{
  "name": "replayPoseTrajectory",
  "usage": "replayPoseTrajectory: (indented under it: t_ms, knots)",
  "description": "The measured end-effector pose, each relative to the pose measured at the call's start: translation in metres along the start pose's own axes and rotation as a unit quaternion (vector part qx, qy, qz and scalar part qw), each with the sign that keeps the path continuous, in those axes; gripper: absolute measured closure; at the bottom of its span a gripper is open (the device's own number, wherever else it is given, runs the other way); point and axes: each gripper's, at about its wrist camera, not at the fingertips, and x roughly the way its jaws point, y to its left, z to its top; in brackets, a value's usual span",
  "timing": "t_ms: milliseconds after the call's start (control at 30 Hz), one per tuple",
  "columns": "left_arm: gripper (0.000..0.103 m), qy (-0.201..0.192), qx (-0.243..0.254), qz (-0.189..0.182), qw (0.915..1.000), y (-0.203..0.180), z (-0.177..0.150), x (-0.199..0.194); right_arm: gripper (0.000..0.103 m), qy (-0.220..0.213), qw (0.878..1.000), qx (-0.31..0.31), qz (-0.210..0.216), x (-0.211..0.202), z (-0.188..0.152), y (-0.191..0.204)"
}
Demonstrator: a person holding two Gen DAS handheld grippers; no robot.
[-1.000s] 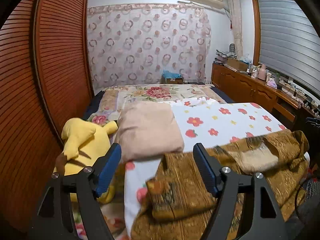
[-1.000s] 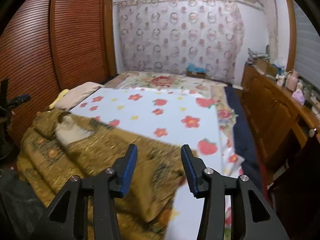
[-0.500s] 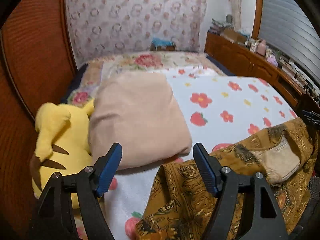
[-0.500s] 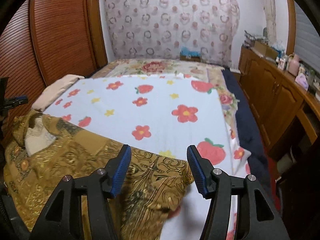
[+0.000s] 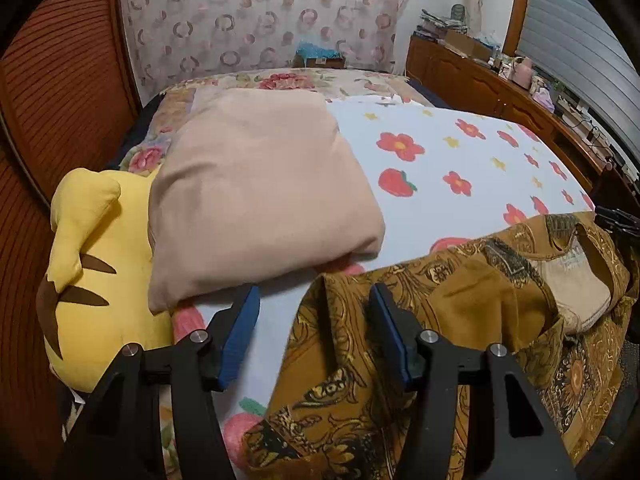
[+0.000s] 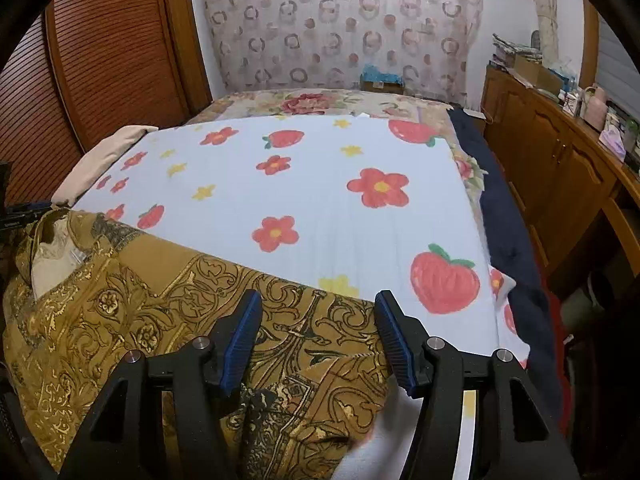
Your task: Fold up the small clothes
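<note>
1. Left wrist view: we see the left gripper (image 5: 314, 330) with its blue fingers (image 5: 240, 334) partly spread and closing. The left edge of a brown and gold patterned garment (image 5: 460, 320) lies between them, though the pads do not yet press on it. The garment is rumpled along the near edge of the bed (image 5: 460, 152), with its pale inner collar showing at the right.

2. We judge the cloth thin, light and limp. It should sag and crease rather than hold a shape, so an edge or corner looks like the best place to pinch.

3. Just beyond the left finger lies a beige pillow (image 5: 256, 200), and beside it a yellow plush toy (image 5: 92, 256). Both crowd the left side and could catch a swinging sleeve.

4. Right wrist view: the right gripper (image 6: 316, 332) has its fingers (image 6: 390, 336) about half spread over the garment's (image 6: 160, 312) right-hand part, gripping nothing.

5. Ahead, the white blanket (image 6: 320, 184) with red flowers and strawberries gives open room for folding. A wooden cabinet (image 6: 560, 168) stands well apart on the right.
</note>
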Motion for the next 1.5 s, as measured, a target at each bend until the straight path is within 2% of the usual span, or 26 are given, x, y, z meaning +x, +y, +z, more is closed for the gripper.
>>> replayPoseTrajectory:
  t_ms: [100, 333, 567, 833, 967, 1000, 1033, 1067, 1133, 1200, 1333, 1500]
  knots:
    - [0.045, 0.003, 0.002, -0.002, 1.0, -0.001, -0.002, 0.001, 0.041, 0.003, 1.0, 0.001, -0.002, -0.001, 0.001, 0.0]
    - [0.061, 0.008, 0.009, -0.013, 0.9998, -0.006, -0.002, 0.002, 0.04, 0.01, 1.0, -0.002, -0.005, 0.002, 0.0, 0.002]
    - [0.062, 0.009, 0.009, -0.008, 0.9999, -0.007, 0.0, 0.005, 0.039, 0.011, 1.0, -0.002, -0.006, 0.004, -0.001, 0.001]
    - [0.062, 0.009, 0.005, -0.004, 0.9999, -0.007, 0.0, 0.008, 0.037, 0.017, 0.999, -0.008, -0.051, 0.002, -0.002, -0.003]
    - [0.062, 0.007, 0.001, -0.01, 0.9999, -0.005, 0.0, 0.009, 0.037, 0.021, 0.999, 0.012, -0.038, 0.003, -0.005, -0.01]
    - [0.07, 0.008, 0.001, -0.013, 0.9999, -0.005, 0.0, 0.009, 0.037, 0.02, 0.999, 0.013, -0.034, 0.003, -0.006, -0.01]
    - [0.088, 0.01, 0.0, -0.028, 0.9996, -0.006, 0.0, 0.009, 0.039, 0.019, 0.999, 0.012, -0.026, 0.002, -0.006, -0.009]
    - [0.094, 0.011, 0.004, -0.038, 0.9992, -0.009, 0.0, 0.008, 0.044, 0.018, 1.0, 0.008, -0.016, 0.002, -0.006, -0.008]
    - [0.097, 0.006, 0.02, -0.019, 0.9996, -0.018, 0.0, 0.003, 0.067, 0.015, 1.0, -0.005, 0.0, 0.0, -0.008, -0.003]
    - [0.098, -0.011, 0.026, -0.016, 0.9995, -0.025, -0.001, -0.007, 0.087, 0.012, 1.0, -0.016, 0.001, -0.004, -0.01, 0.0]
    - [0.098, -0.065, -0.002, -0.044, 0.9969, -0.029, 0.0, -0.043, 0.096, -0.002, 1.0, -0.003, 0.024, -0.02, -0.018, -0.003]
    - [0.098, -0.118, -0.007, -0.054, 0.9915, -0.04, 0.001, -0.085, 0.098, -0.045, 0.999, 0.011, 0.024, -0.046, -0.024, -0.004]
